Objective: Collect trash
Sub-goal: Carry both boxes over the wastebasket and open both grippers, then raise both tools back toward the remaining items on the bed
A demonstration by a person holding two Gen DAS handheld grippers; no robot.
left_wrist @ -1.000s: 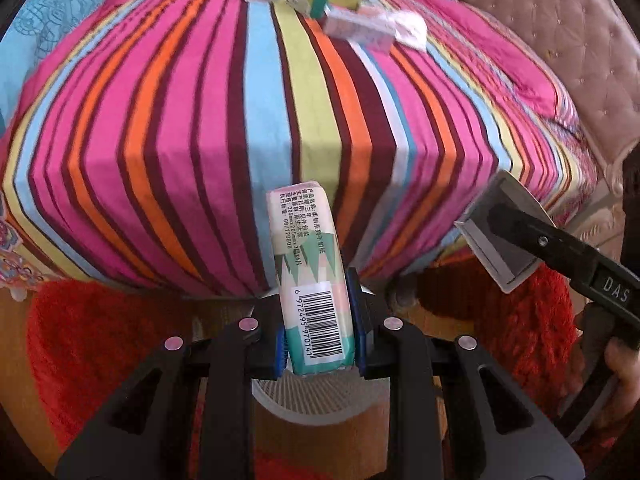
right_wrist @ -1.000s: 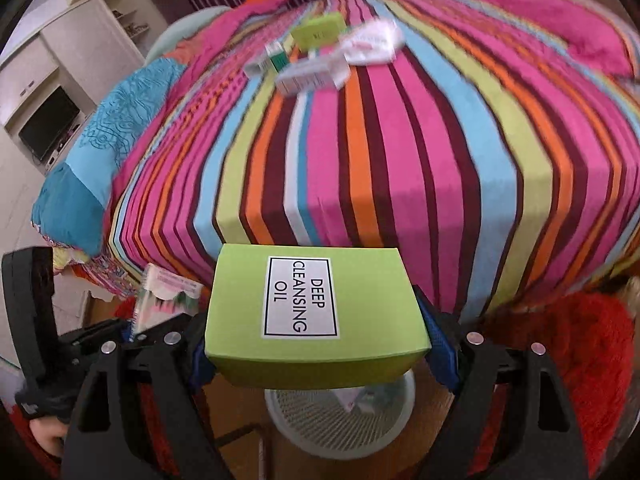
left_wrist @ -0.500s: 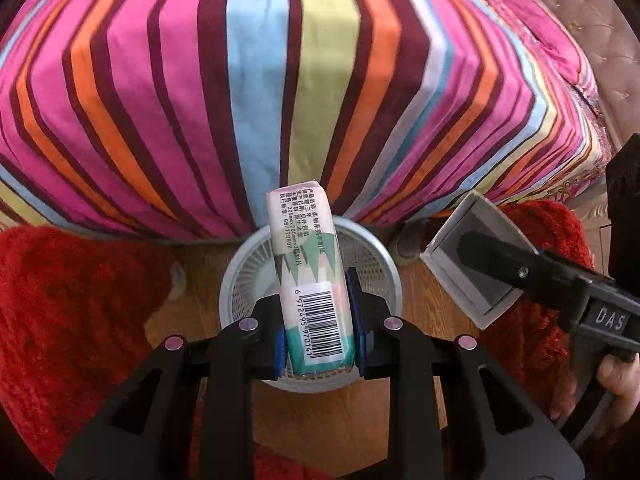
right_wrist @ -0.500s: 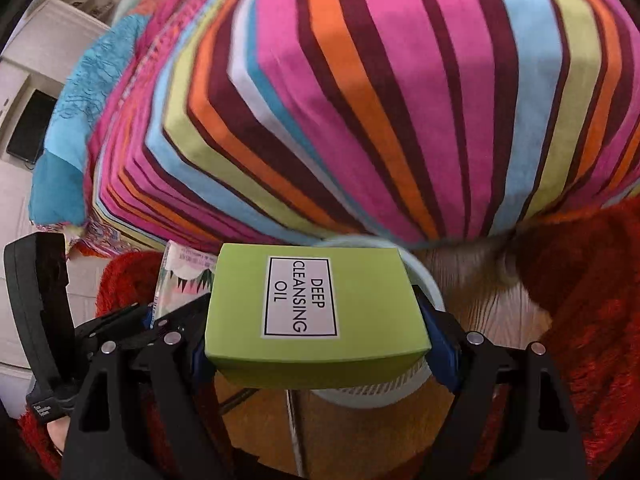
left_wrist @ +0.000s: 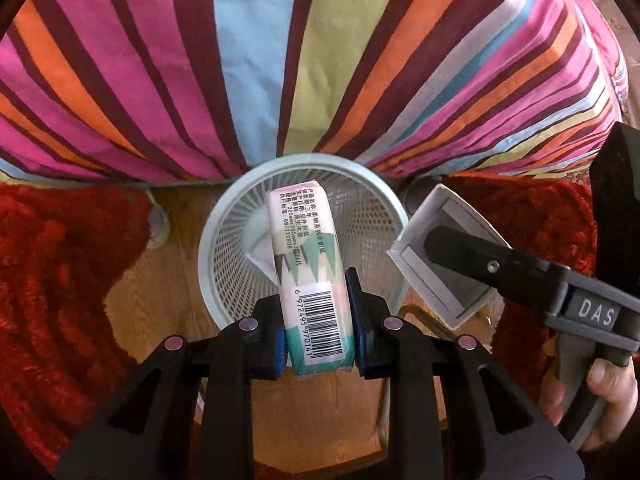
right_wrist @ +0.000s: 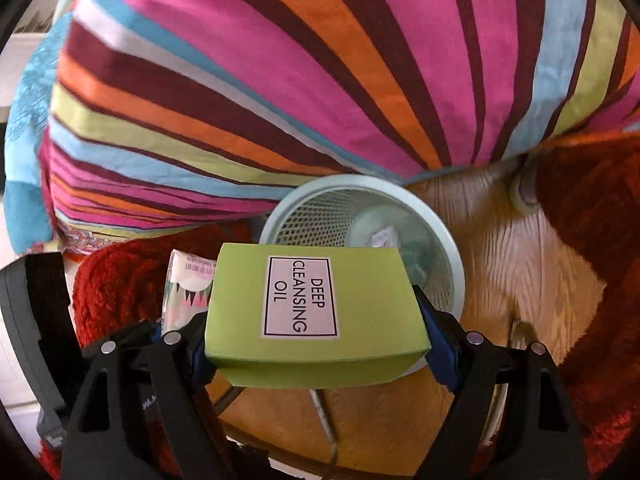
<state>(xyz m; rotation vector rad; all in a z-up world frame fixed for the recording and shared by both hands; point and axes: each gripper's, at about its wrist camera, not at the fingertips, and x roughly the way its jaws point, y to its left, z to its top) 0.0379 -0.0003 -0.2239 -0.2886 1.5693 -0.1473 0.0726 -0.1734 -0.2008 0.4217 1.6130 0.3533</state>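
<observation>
My left gripper point(left_wrist: 318, 336) is shut on a tissue pack point(left_wrist: 310, 272) with a barcode, held directly over the white mesh waste basket point(left_wrist: 224, 240) on the floor. My right gripper point(right_wrist: 316, 344) is shut on a green box point(right_wrist: 316, 312) labelled "Deep Cleansing Oil", held just before the basket's point(right_wrist: 448, 256) near rim. In the left wrist view the box point(left_wrist: 444, 264) shows its grey underside at the right of the basket, with the right gripper's handle and the hand behind it. The tissue pack point(right_wrist: 186, 292) shows left of the box. Some trash point(right_wrist: 384, 238) lies in the basket.
The bed with its striped cover point(left_wrist: 320, 60) hangs over the far side of the basket. Red shaggy rugs point(left_wrist: 52, 280) lie on the wooden floor point(right_wrist: 520, 280) on both sides. A small round object point(right_wrist: 524, 192) sits on the floor by the bed's edge.
Both grippers have moved down and forward from above the bed to the basket. The tissue pack now hangs over the basket's mouth. Both grips are unchanged.
</observation>
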